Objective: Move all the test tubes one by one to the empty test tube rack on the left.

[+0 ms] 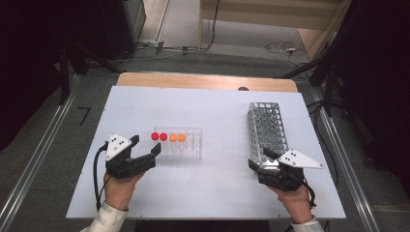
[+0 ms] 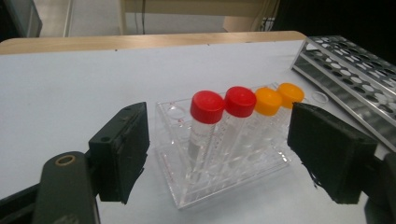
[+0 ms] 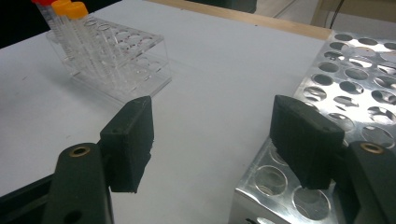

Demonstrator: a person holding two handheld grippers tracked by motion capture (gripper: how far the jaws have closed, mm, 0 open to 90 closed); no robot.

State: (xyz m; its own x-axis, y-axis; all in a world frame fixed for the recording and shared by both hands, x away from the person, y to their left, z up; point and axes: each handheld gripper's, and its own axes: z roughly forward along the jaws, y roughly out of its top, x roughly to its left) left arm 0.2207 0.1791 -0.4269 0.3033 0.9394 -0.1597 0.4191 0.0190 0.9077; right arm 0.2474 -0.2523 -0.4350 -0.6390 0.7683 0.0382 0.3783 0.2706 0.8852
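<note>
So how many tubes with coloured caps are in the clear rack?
4, standing in one row along the clear rack: two red-capped tubes at the left end, then two orange-capped tubes beside them.

Counts: 4 capped tubes, 2 racks, 2 grippers, 1 table.
Two red-capped tubes (image 2: pixel 207 107) (image 2: pixel 240 101) and two orange-capped tubes (image 2: pixel 268 101) (image 2: pixel 290 94), all four standing in a row in one clear plastic rack (image 2: pixel 219 179). One metal perforated rack (image 1: pixel 267 128). One left gripper (image 1: pixel 144 145), one right gripper (image 1: pixel 258 158), each with two black jaws. One white table (image 1: pixel 217 193).
</note>
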